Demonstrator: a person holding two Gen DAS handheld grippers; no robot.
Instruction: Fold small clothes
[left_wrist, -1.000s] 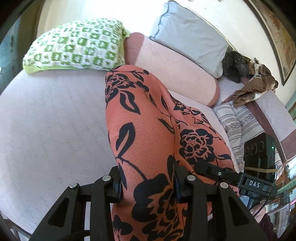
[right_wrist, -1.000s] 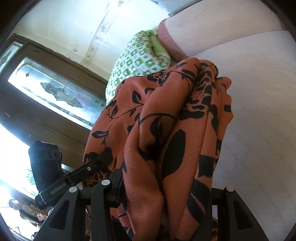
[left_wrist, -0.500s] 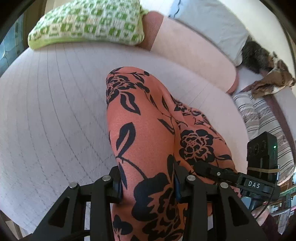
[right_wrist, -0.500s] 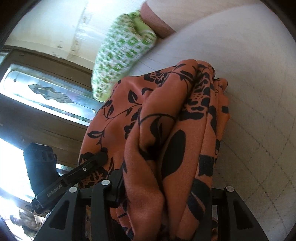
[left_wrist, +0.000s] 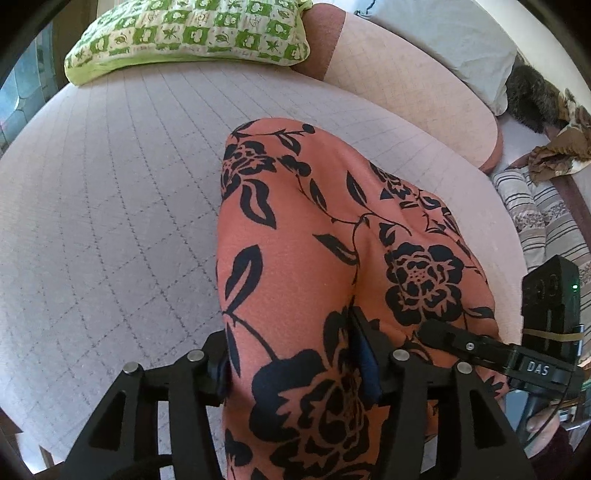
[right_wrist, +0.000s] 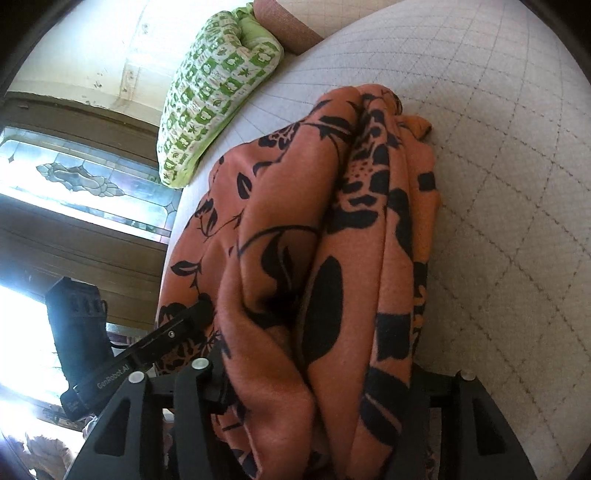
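Left wrist view: the orange floral garment (left_wrist: 303, 258) runs between the left gripper (left_wrist: 295, 365), whose jaws are opening around it, and stretches away over the quilted sofa seat (left_wrist: 110, 206); its near end is cut off below.

Right wrist view: bunched folds of the garment (right_wrist: 332, 240) fill the opening right gripper (right_wrist: 314, 376), hiding one finger; it extends toward the green pillow (right_wrist: 218, 85).

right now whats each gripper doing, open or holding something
left gripper: jaws opening, orange black-flowered fabric garment between them
right gripper: jaws opening, same garment bunched between them
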